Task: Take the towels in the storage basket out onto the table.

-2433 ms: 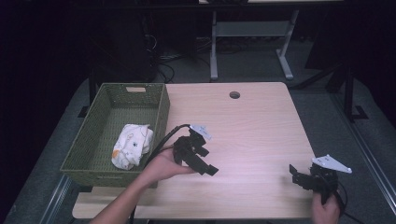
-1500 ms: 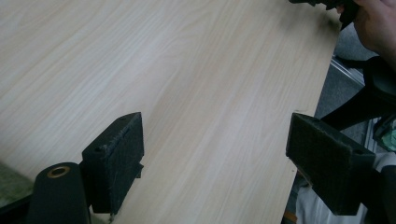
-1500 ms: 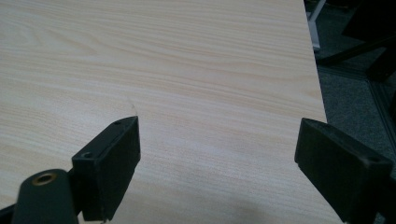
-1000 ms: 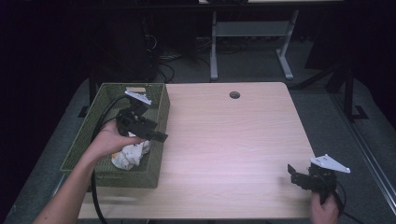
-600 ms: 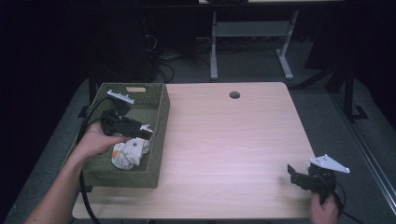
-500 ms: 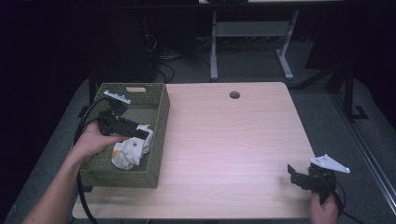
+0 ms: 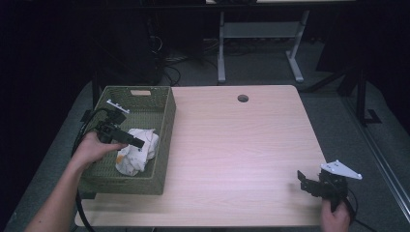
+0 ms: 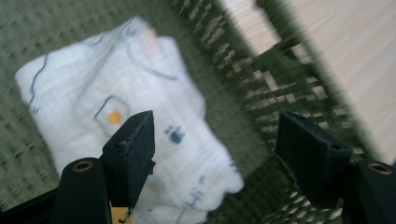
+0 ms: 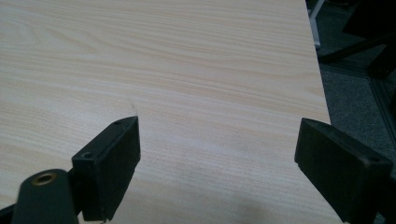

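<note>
A crumpled white cloth (image 7: 138, 152) with small blue and orange prints lies inside the green woven basket (image 7: 167, 121) at the table's left edge. My left gripper (image 7: 134, 141) is down in the basket just above the cloth. In the left gripper view the cloth (image 8: 116, 79) lies behind my left gripper (image 8: 217, 149) and reaches partly between the jaws. The jaws have just been closing but stand apart, pads off the cloth. My right gripper (image 7: 303, 181) rests at the table's front right corner. My right gripper (image 9: 217, 158) is open over bare wood.
The light wooden table (image 7: 241, 145) has a round cable hole (image 7: 242, 98) near its far edge. The basket wall (image 8: 261, 88) stands close to the left gripper's right jaw. A grey metal frame (image 7: 256, 34) stands on the floor beyond the table.
My left hand came from the table's middle to over the basket, then sank toward its near part onto the cloth. Its jaws look slightly narrower. The right gripper has not moved.
</note>
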Motion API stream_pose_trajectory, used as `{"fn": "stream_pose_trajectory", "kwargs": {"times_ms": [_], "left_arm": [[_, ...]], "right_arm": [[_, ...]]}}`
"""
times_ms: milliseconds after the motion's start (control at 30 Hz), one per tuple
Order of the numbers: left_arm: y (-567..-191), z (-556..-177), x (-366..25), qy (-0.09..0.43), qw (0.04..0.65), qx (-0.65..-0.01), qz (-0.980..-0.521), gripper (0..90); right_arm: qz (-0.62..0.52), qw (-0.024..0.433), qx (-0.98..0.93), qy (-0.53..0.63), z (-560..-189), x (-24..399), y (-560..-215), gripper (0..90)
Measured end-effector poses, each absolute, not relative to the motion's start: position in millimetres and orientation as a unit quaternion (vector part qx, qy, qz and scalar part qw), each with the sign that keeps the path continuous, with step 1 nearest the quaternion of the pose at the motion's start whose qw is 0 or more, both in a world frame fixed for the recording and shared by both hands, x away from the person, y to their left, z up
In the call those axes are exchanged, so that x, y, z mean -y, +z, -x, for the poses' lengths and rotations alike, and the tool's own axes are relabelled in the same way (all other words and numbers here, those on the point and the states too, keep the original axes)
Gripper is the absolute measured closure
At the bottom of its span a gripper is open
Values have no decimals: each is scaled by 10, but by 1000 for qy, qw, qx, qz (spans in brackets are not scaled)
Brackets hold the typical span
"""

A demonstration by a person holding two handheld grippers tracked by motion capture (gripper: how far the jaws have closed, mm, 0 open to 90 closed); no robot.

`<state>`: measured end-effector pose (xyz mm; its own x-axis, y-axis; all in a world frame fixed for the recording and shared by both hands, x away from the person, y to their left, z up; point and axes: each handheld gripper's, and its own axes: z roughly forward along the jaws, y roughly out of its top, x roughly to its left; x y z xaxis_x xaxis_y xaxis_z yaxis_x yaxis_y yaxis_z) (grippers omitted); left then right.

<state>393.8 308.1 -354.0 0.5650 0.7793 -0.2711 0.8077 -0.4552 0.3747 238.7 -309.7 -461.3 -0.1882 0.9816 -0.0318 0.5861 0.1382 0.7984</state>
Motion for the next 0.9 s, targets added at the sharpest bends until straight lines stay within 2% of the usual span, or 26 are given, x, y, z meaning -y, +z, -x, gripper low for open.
{"fn": "stream_pose_trajectory", "kwargs": {"times_ms": [267, 600, 700, 900], "left_arm": [[-3751, -4010, -3125, -26, 187, -490, -851, 316], [-4170, -4135, -3048, -52, 93, -514, -851, 311], [-4225, -4160, -2971, -45, 56, -499, -863, 339], [-4234, -4147, -2959, -30, 48, -509, -859, 453]], "right_arm": [[-562, 295, -695, 337, -2391, 3100, -4607, 139], [-561, 296, -694, 341, -2378, 3118, -4591, 139], [-564, 295, -692, 339, -2383, 3114, -4598, 139], [-560, 295, -696, 340, -2373, 3066, -4591, 139]]}}
